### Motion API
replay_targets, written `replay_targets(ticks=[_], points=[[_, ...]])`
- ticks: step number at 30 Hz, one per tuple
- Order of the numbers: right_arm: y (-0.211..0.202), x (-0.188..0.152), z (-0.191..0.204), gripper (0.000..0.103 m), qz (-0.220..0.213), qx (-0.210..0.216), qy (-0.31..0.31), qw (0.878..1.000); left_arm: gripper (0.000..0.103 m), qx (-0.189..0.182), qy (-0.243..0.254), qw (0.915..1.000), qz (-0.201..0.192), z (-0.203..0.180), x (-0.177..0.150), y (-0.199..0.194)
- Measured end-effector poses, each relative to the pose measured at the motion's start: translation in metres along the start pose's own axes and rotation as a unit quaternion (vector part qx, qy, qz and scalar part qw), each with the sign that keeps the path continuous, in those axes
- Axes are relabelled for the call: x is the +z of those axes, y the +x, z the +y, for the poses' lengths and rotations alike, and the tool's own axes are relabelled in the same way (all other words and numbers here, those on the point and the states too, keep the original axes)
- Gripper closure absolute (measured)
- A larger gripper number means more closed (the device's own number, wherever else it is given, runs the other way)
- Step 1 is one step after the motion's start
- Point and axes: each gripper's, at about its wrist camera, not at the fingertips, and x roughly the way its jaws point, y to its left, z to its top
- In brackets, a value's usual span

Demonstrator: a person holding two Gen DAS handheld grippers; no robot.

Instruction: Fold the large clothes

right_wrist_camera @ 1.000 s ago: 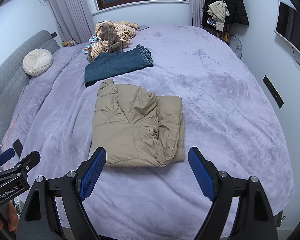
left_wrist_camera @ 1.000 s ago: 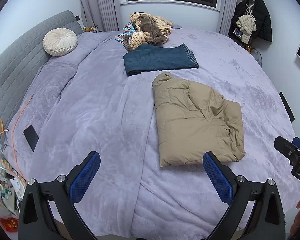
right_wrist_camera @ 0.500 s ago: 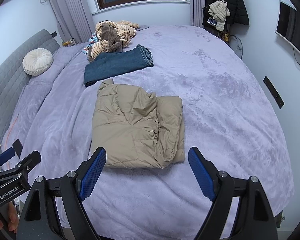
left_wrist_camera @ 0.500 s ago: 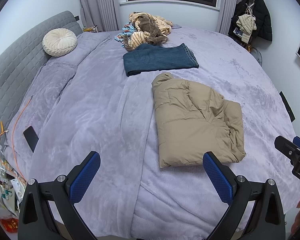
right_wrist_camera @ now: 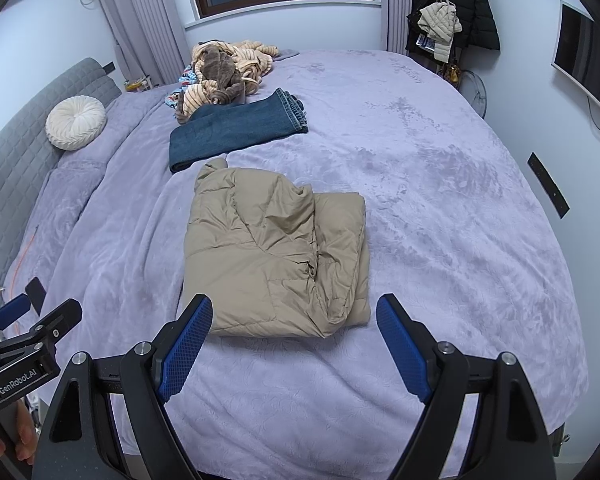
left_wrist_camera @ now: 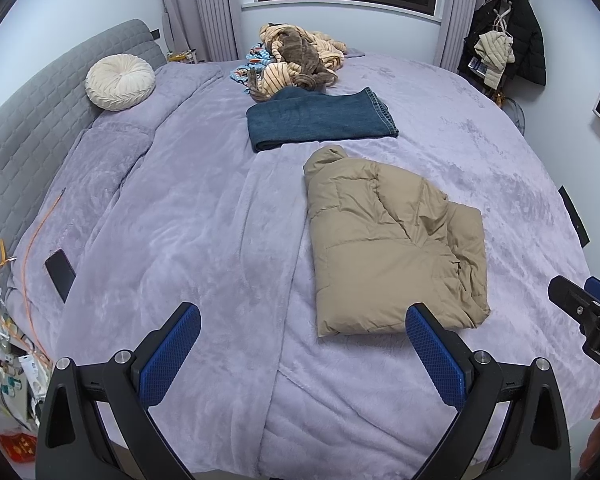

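Left wrist view: left gripper (left_wrist_camera: 302, 332) held above the near edge of the bed (left_wrist_camera: 188, 216), blue pads spread wide, nothing between them, released. Folded tan puffer jacket (left_wrist_camera: 392, 248) lying flat on the lilac blanket, toward the near edge and right of the bed's middle, its near hem just past the right pad in the picture, not touching it. Beyond it, toward the far edge, folded jeans (left_wrist_camera: 320, 124), just apart from the jacket's collar end. Behind the jeans, at the far edge below the window, a heap of unfolded clothes (left_wrist_camera: 296, 60), touching the jeans' far side. Round cream cushion (left_wrist_camera: 120, 82) at the far left corner against the grey headboard. Dark phone (left_wrist_camera: 60, 274) on the left edge of the bed. Part of the right gripper (left_wrist_camera: 580, 312) poking in at the picture's right side.

Right wrist view: right gripper (right_wrist_camera: 294, 344) likewise above the near edge, pads wide apart, empty, released. Puffer jacket (right_wrist_camera: 276, 256) straight ahead, its near hem seen between the two pads but lower, on the blanket, clear of both. Jeans (right_wrist_camera: 240, 130) farther on, heap of clothes (right_wrist_camera: 224, 70) behind them. Cushion (right_wrist_camera: 76, 122) by the headboard at left. Left gripper's (right_wrist_camera: 28, 332) body showing at the picture's lower left, a fingertip of the holding hand (right_wrist_camera: 20, 446) beneath it.
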Motion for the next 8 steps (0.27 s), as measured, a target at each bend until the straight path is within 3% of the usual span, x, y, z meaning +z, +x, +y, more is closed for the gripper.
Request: replay_targets(ticks=[8], points=[[-0.0003, 0.0003, -0.0004, 0.017, 0.001, 0.000, 0.000, 1.000, 0.000, -0.002, 0.003, 1.0000, 0.000, -0.0033, 0.0030, 0.0042]])
